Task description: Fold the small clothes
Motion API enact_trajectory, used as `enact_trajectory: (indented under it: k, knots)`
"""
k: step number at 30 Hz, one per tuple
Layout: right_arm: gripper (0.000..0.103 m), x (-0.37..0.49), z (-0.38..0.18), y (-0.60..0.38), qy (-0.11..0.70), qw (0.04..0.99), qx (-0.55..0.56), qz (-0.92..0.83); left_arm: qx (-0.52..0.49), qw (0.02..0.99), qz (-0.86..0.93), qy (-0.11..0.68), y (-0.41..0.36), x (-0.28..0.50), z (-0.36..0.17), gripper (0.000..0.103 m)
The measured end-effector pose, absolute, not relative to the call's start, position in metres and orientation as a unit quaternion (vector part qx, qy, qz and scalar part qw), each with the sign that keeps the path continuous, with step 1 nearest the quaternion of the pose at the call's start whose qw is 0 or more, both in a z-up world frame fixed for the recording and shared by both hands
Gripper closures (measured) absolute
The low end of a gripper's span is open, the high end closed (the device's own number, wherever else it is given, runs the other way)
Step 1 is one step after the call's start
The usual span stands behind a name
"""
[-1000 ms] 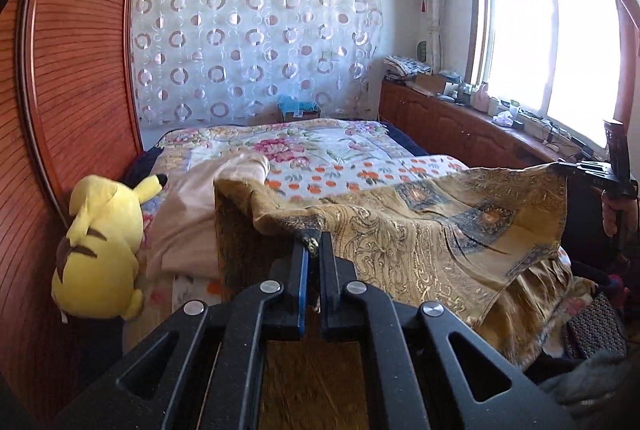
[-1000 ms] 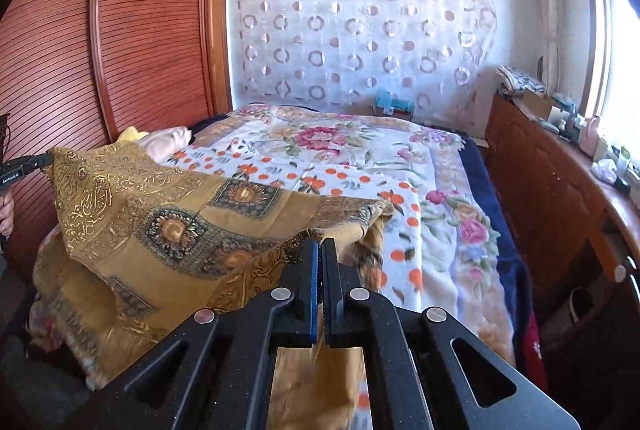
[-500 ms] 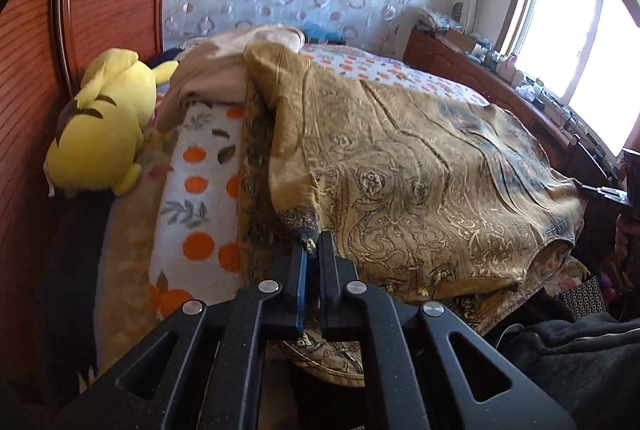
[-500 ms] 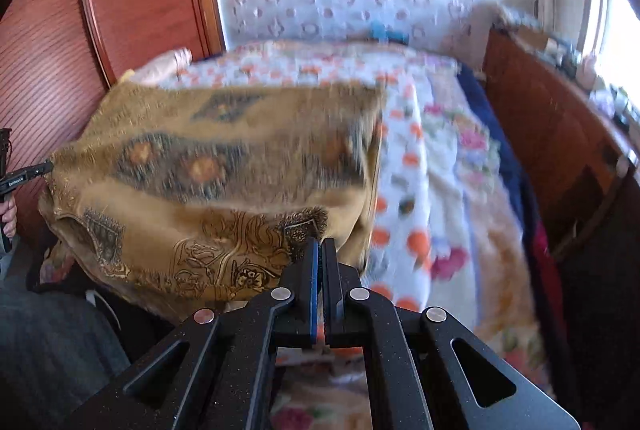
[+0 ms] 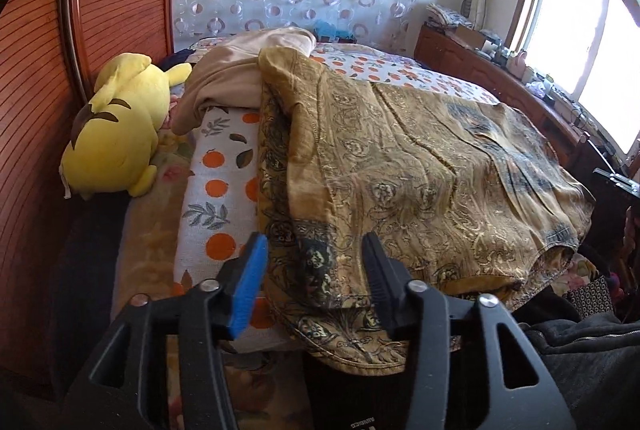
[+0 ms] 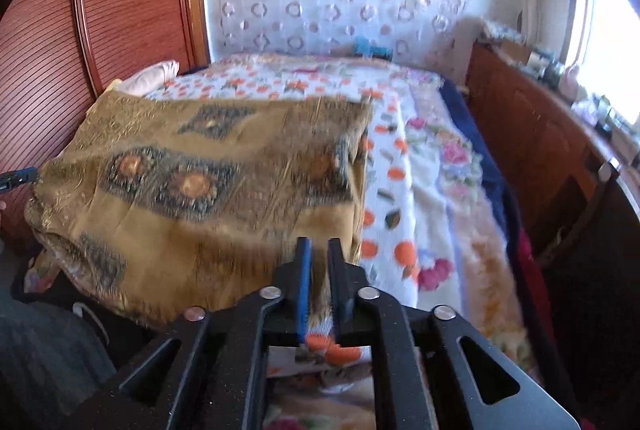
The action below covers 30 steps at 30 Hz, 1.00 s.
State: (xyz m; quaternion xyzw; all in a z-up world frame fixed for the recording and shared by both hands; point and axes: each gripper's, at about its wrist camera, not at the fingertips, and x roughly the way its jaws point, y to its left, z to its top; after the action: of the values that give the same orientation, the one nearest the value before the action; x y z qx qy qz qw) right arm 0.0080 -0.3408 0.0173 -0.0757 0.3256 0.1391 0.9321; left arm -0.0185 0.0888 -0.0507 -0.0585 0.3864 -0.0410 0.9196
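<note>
A gold-brown patterned garment (image 5: pixel 420 166) lies spread over the near end of the bed; it also shows in the right wrist view (image 6: pixel 208 186). My left gripper (image 5: pixel 314 250) is open, its jaws wide apart on either side of the garment's near corner, holding nothing. My right gripper (image 6: pixel 319 250) hovers at the garment's other near corner with its jaws slightly parted; cloth shows in the gap, blurred by motion. The other gripper's tip shows at the left edge of the right wrist view (image 6: pixel 18 176).
The bed (image 5: pixel 216 166) has an orange-dotted floral cover. A yellow plush toy (image 5: pixel 116 126) and a beige cloth (image 5: pixel 236 70) lie at its left. A wooden wardrobe (image 5: pixel 36 78) stands left, a wooden sideboard (image 6: pixel 532 134) under the window right.
The garment was lowered from the air onto the bed. My left gripper opened wide and let its corner go. My right gripper's jaws parted a little.
</note>
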Motion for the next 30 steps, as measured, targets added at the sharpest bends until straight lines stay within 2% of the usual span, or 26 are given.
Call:
enact_trajectory:
  k: [1, 2, 3, 4, 9, 16, 23, 27, 30]
  knots:
    - [0.073, 0.008, 0.018, -0.337, 0.319, 0.935, -0.078, 0.136, -0.055, 0.920, -0.037, 0.386, 0.089, -0.019, -0.051, 0.032]
    - [0.067, 0.003, 0.018, -0.333, 0.311, 0.937, -0.079, 0.135, -0.053, 0.921, -0.034, 0.385, 0.090, -0.018, -0.052, 0.027]
    - [0.057, 0.003, 0.020, -0.329, 0.304, 0.939, -0.076, 0.139, -0.055, 0.919, -0.034, 0.389, 0.091, -0.016, -0.055, 0.026]
    - [0.053, 0.001, 0.020, -0.325, 0.298, 0.941, -0.072, 0.144, -0.059, 0.917, -0.033, 0.394, 0.092, -0.014, -0.057, 0.026]
    - [0.052, 0.009, 0.008, -0.296, 0.288, 0.939, -0.066, 0.174, -0.068, 0.904, -0.024, 0.422, 0.092, -0.003, -0.078, 0.025]
    - [0.051, 0.041, -0.025, -0.249, 0.319, 0.917, -0.071, 0.230, -0.033, 0.911, -0.001, 0.412, 0.079, -0.005, -0.083, 0.025]
    - [0.051, 0.063, -0.050, -0.212, 0.334, 0.904, -0.111, 0.240, -0.049, 0.913, -0.001, 0.405, 0.082, -0.006, -0.081, 0.025]
    - [0.043, 0.067, -0.064, -0.209, 0.322, 0.912, -0.124, 0.223, -0.062, 0.912, -0.002, 0.405, 0.084, -0.007, -0.081, 0.025]
    - [0.042, 0.066, -0.068, -0.212, 0.309, 0.918, -0.113, 0.221, -0.089, 0.915, -0.005, 0.393, 0.089, -0.009, -0.078, 0.025]
